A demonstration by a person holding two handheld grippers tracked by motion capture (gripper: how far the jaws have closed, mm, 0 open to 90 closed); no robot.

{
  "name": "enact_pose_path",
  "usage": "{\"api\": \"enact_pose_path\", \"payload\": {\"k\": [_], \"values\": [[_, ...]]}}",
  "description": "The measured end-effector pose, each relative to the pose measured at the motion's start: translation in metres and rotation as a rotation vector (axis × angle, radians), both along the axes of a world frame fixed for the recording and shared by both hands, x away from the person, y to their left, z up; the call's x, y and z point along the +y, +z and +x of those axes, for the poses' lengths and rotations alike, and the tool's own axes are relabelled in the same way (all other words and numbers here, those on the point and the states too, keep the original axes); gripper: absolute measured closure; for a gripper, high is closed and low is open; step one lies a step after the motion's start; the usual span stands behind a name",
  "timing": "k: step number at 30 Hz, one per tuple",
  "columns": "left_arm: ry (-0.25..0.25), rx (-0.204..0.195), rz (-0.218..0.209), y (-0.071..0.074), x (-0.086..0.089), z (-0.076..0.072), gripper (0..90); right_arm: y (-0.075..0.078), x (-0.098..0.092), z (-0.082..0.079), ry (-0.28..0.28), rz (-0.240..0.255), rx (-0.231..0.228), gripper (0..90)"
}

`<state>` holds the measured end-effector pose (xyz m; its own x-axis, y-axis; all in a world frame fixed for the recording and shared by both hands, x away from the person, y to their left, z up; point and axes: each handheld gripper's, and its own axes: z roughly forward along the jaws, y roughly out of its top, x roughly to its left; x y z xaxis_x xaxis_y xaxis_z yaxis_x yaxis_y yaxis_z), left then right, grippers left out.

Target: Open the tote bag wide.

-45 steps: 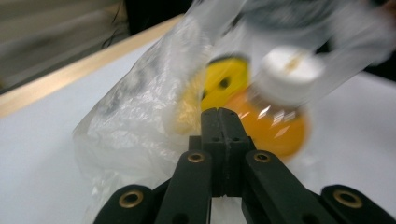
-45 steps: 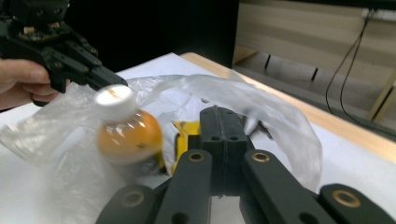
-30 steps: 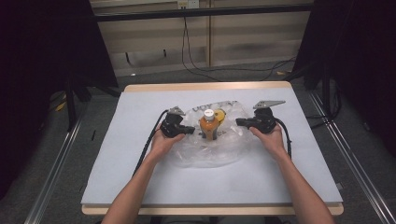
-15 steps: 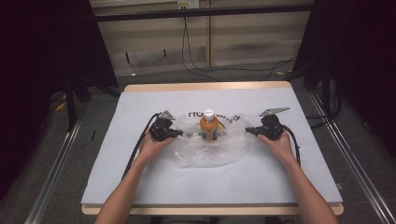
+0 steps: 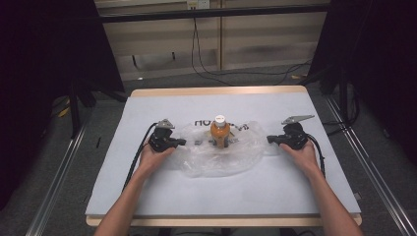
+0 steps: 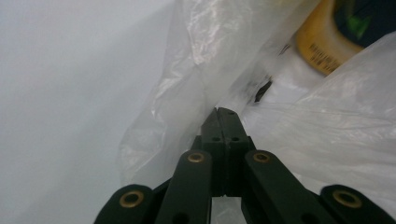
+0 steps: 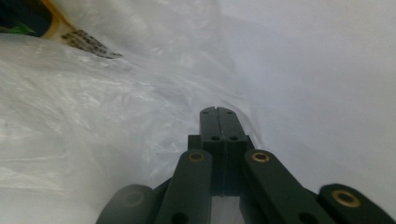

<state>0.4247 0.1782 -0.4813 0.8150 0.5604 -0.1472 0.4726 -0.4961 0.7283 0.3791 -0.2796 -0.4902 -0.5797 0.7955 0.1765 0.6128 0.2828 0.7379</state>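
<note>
An orange bottle (image 5: pixel 219 132) with a white cap stands upright in a clear plastic bag (image 5: pixel 216 160) that lies spread on the table. My left gripper (image 5: pixel 184 142) is at the bag's left edge, with its jaws shut on a fold of the plastic. My right gripper (image 5: pixel 269 140) is shut on the bag's right edge. In the left gripper view the closed jaws (image 6: pixel 223 111) pinch the bag (image 6: pixel 187 70), and the bottle (image 6: pixel 327 42) shows beyond. In the right gripper view the closed jaws (image 7: pixel 218 110) meet the bag (image 7: pixel 93 116) at its rim.
A pale grey mat (image 5: pixel 147 196) covers the wooden table (image 5: pixel 216 91). Black cables trail from both grippers along the forearms. Metal rails (image 5: pixel 59 182) run along both sides of the table, and dark curtains hang left and right.
Both hands have moved outward, away from the bottle, each with the bag's edge. The bag is now stretched wider and flatter around the bottle.
</note>
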Motion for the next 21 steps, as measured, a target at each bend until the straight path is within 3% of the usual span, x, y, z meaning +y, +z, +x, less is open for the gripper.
{"api": "enact_pose_path", "payload": {"k": [4, 7, 12, 18, 21], "values": [[-0.023, -0.036, -0.050, 0.017, -0.002, -0.005, 90.0, 0.013, 0.008, -0.004, 0.035, 0.015, -0.029, 90.0], [-0.036, -0.055, -0.050, 0.029, -0.003, -0.008, 90.0, 0.032, 0.014, -0.006, 0.056, 0.041, -0.070, 90.0], [-0.071, -0.081, -0.063, 0.050, -0.005, -0.016, 90.0, 0.047, 0.018, -0.009, 0.074, 0.071, -0.096, 90.0], [-0.107, -0.131, -0.056, 0.075, -0.014, -0.022, 90.0, 0.065, 0.033, -0.014, 0.143, 0.051, -0.113, 90.0], [-0.141, -0.149, -0.049, 0.088, -0.029, -0.025, 90.0, 0.074, 0.044, -0.010, 0.180, 0.032, -0.104, 90.0]]}}
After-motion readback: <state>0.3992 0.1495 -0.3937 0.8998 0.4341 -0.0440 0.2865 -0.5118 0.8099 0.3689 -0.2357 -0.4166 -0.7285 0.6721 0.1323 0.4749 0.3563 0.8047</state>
